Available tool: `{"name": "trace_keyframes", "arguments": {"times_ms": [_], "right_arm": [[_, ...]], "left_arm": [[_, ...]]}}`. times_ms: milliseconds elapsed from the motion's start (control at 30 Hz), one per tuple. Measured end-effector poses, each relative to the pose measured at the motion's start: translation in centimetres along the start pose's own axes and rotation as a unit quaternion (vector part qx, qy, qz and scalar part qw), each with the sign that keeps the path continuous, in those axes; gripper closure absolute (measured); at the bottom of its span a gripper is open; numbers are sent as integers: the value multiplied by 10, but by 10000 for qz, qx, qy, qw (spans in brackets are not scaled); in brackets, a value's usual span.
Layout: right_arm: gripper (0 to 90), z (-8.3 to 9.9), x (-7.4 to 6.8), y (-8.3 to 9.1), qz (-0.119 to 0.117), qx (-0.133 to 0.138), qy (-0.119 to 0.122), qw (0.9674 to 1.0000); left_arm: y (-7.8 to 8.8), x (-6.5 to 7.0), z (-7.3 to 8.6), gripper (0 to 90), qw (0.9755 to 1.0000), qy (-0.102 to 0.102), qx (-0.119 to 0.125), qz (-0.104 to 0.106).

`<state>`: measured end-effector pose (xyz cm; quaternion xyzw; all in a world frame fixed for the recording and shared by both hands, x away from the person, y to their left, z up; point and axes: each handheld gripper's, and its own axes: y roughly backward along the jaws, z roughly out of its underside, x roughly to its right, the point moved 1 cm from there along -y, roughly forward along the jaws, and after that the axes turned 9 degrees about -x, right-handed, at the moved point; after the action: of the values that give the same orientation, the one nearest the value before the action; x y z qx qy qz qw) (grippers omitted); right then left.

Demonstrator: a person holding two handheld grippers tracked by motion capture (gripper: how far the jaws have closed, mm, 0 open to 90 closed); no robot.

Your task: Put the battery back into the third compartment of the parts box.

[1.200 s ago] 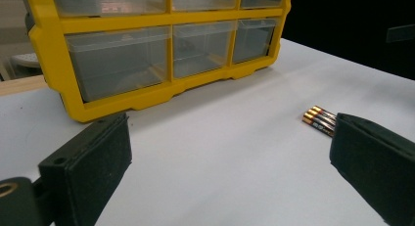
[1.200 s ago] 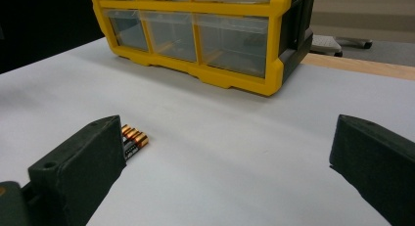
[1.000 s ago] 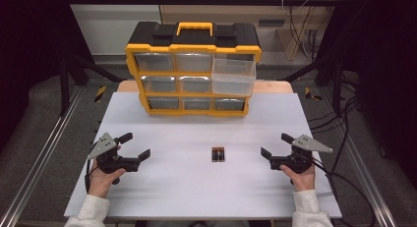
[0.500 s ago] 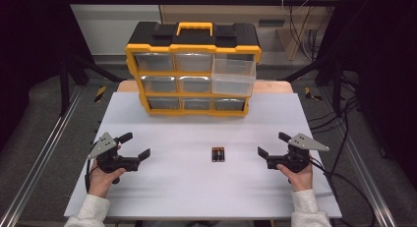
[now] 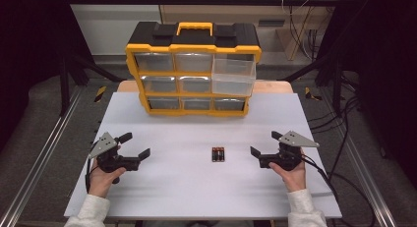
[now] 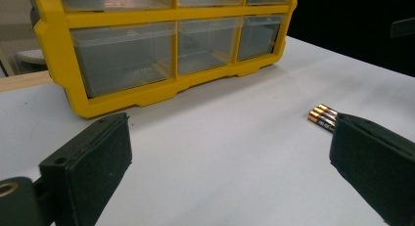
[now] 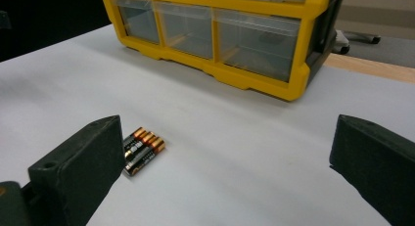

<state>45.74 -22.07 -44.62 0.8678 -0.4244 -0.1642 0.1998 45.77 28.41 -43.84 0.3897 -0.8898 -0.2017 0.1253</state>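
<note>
Hand-held gripper point(image 6: 230, 162) jaws wide apart above white table point(image 6: 235, 152); batteries point(image 6: 323, 117) beside right jaw; yellow drawer organizer point(image 6: 161, 45) behind.

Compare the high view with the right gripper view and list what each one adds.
High view alone: the organiser's black top with its yellow handle, one clear drawer pulled out at the right of the top row, both hands, and the left hand-held gripper, open. Right gripper view alone: a close look along the right hand-held gripper, jaws wide apart, and the batteries' copper-coloured ends. Both: the batteries lying side by side on the white table, and the yellow organiser.
</note>
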Motion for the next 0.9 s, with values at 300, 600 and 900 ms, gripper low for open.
{"name": "trace_keyframes", "arguments": {"times_ms": [300,600,900], "right_arm": [[6,-7,-12,-12,-61,-129,112,9998],[11,-13,-27,-29,-136,-351,239,9990],[14,-16,-35,-45,-168,-575,252,9979]], "left_arm": [[0,0,0,15,10000,5,-3,-37],[-1,0,0,15,10000,28,11,-74],[-1,1,0,15,10000,29,-9,-75]]}}
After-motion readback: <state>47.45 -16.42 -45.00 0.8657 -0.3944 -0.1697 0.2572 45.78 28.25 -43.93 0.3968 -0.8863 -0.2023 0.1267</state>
